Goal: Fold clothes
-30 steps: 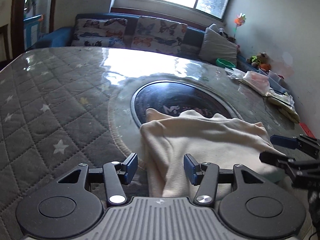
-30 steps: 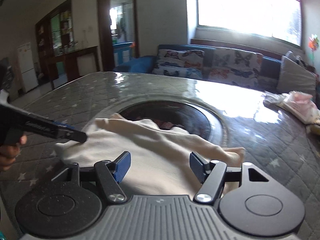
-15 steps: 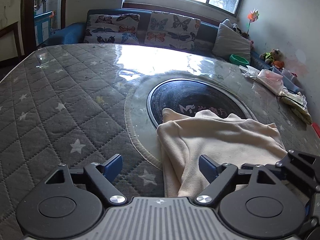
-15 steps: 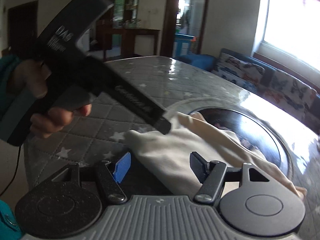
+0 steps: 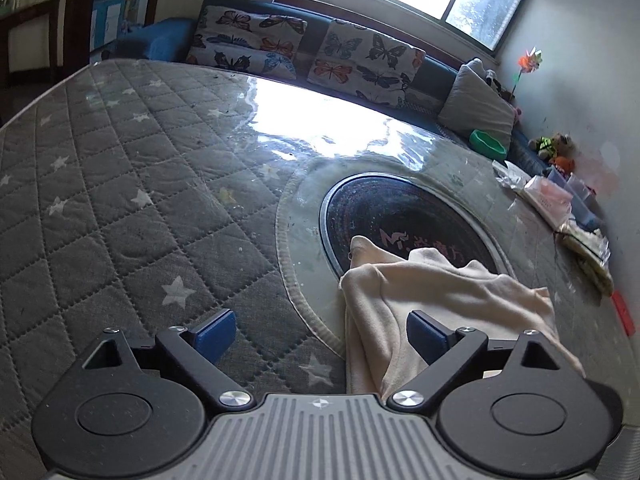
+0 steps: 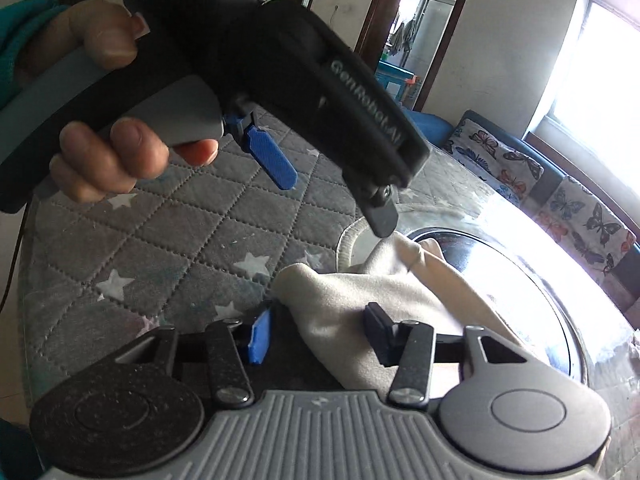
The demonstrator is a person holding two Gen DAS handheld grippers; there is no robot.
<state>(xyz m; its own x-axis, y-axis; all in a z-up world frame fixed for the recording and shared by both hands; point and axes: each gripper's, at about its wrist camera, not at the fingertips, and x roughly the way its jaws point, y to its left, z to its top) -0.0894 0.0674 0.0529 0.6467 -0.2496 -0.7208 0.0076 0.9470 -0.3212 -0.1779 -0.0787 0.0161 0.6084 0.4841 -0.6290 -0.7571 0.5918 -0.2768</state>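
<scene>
A cream folded garment (image 5: pixel 448 296) lies on the round table, partly over the dark glass centre; it also shows in the right wrist view (image 6: pixel 360 292). My left gripper (image 5: pixel 320 334) is open and empty, raised above the garment's left edge. My right gripper (image 6: pixel 316 332) is open, low over the garment's near corner, with cloth between its jaws but not pinched. The left gripper (image 6: pixel 332 204) shows in the right wrist view, held in a hand, jaws open above the garment's far corner.
The table has a grey quilted star-patterned cover (image 5: pixel 120 184) and a dark glass centre disc (image 5: pixel 392 216). Plastic bags and small items (image 5: pixel 560 200) sit at its right edge. A sofa with butterfly cushions (image 5: pixel 304 48) stands behind the table.
My left gripper opened wider and lifted away from the garment. My right gripper swung left toward the garment's near-left corner, so the left gripper now looms large in its view.
</scene>
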